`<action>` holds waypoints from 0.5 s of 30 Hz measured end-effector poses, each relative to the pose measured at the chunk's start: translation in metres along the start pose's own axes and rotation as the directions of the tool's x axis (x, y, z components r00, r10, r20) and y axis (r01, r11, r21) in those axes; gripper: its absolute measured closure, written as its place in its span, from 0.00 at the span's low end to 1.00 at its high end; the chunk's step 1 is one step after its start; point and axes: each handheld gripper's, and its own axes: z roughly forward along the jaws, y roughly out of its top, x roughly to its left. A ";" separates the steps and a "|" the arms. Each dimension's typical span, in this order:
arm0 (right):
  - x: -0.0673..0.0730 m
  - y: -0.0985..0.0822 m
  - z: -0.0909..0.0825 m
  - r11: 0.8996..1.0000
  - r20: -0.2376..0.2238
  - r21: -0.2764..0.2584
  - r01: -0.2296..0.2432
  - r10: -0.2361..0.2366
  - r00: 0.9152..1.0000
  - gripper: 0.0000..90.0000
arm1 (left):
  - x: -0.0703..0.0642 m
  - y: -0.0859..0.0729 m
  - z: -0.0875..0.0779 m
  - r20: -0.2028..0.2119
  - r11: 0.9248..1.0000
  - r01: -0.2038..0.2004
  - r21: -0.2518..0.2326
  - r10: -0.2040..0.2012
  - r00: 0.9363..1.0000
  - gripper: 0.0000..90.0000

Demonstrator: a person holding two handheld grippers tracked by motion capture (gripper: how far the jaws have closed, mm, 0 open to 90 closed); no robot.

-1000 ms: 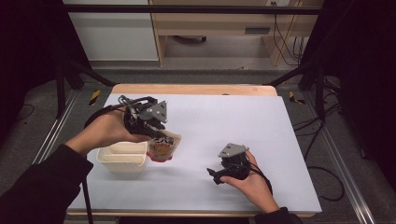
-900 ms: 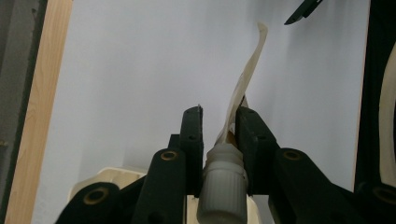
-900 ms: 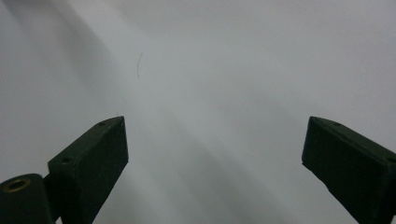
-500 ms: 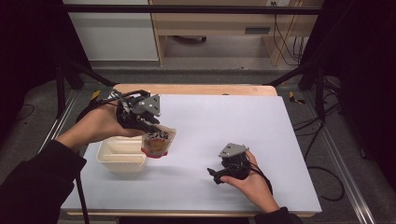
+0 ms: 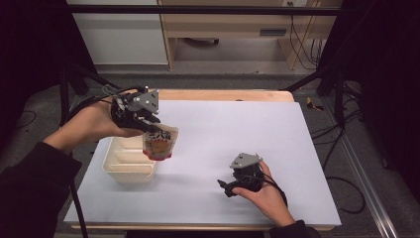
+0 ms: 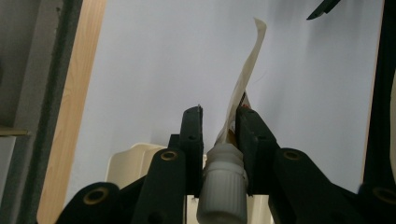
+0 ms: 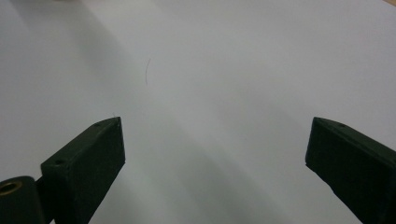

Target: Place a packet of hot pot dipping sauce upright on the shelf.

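Observation:
My left gripper (image 5: 147,126) is shut on the white screw spout of a red and white pouch (image 5: 159,143), which hangs off the table by the right edge of a cream divided tray (image 5: 126,167). The left gripper view has the jaws (image 6: 219,119) pinching the neck just above the cap (image 6: 223,183), with the pouch (image 6: 243,77) edge-on beyond them and the tray (image 6: 127,164) below. My right gripper (image 5: 226,187) rests low on the white table at front right, open, jaws (image 7: 212,140) wide apart with nothing between them.
The white table top (image 5: 247,134) has a wooden strip (image 5: 223,95) along its far edge. Dark stand legs (image 5: 317,79) and cables lie on the floor around it. The right gripper's tip (image 6: 322,8) shows far off in the left gripper view.
My left gripper has risen and drawn back to the left with the pouch, which now hangs higher beside the tray. The right gripper has stayed put.

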 end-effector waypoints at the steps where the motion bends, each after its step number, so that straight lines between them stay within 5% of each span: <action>1: 0.000 0.000 0.000 1.000 -0.001 -0.004 0.008 -0.008 1.000 0.06 | 0.001 -0.001 -0.003 -0.004 1.000 0.001 -0.002 -0.001 1.000 0.81; 15: 0.001 -0.001 0.001 1.000 -0.001 -0.004 0.030 -0.030 1.000 0.06 | 0.019 -0.020 -0.011 -0.026 0.999 0.033 0.030 -0.032 0.999 0.81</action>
